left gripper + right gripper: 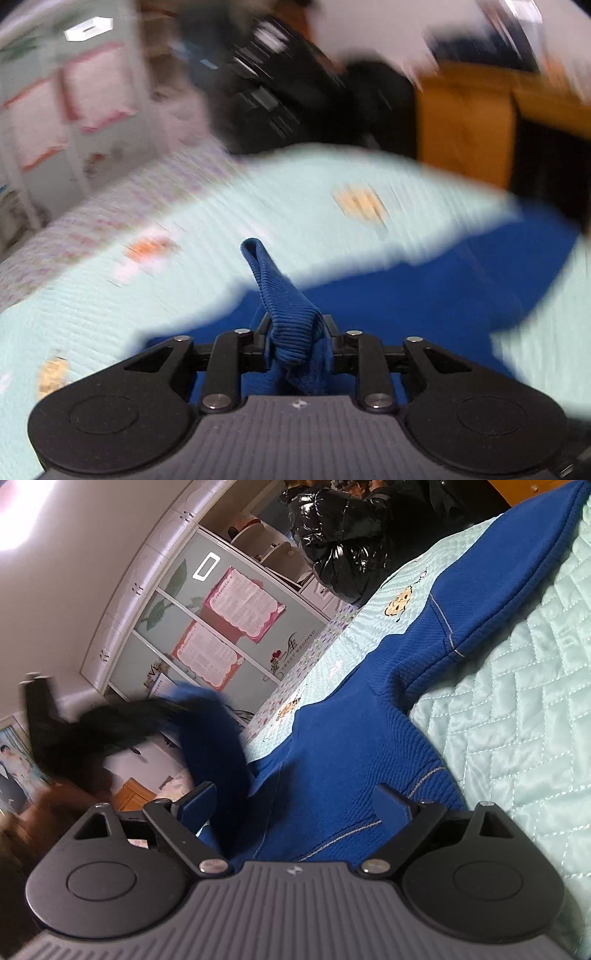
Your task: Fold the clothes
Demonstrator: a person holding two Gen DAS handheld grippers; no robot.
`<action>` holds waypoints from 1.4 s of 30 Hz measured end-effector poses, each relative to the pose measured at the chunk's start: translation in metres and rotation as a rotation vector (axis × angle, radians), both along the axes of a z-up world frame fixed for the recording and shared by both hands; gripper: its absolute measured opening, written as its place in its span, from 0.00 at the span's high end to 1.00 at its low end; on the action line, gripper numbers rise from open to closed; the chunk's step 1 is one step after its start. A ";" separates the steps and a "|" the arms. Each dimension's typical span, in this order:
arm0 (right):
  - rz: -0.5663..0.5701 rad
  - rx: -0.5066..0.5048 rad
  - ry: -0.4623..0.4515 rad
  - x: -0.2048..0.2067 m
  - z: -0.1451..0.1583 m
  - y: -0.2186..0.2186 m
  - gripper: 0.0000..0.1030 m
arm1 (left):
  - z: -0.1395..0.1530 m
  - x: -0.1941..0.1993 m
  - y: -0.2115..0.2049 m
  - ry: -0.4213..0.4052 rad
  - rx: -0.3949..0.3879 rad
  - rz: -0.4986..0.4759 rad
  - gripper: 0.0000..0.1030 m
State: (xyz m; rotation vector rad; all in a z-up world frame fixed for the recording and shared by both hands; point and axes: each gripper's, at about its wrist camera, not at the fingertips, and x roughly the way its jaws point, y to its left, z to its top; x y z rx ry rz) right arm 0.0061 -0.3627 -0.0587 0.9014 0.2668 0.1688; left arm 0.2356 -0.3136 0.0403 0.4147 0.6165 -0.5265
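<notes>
Left claw [295, 343] over quilted bed [110, 295].

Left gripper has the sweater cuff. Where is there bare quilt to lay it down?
Bare quilt lies right of the blue sweater, beside the open right gripper. In the left view, more shows ahead of the left gripper, shut on the cuff. Crowded: black bags at the far end.

"SWEET WEDDING" stood on a wardrobe door sticker [295, 644] at ten o'clock; "LOVE" [153, 672] appeared lower left.
</notes>
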 end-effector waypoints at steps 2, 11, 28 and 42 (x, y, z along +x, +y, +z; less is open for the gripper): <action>0.000 0.016 -0.010 -0.001 -0.001 -0.002 0.11 | -0.021 -0.008 -0.016 0.021 0.034 -0.004 0.59; 0.001 0.022 -0.010 -0.001 -0.003 -0.011 0.11 | -0.002 -0.021 0.071 0.007 -0.212 0.186 0.12; -0.002 -0.015 0.009 0.011 -0.006 -0.010 0.11 | 0.004 -0.020 0.280 0.153 -0.758 0.579 0.12; -0.001 -0.029 0.022 0.017 -0.003 -0.005 0.11 | -0.042 0.001 0.288 0.240 -0.803 0.601 0.09</action>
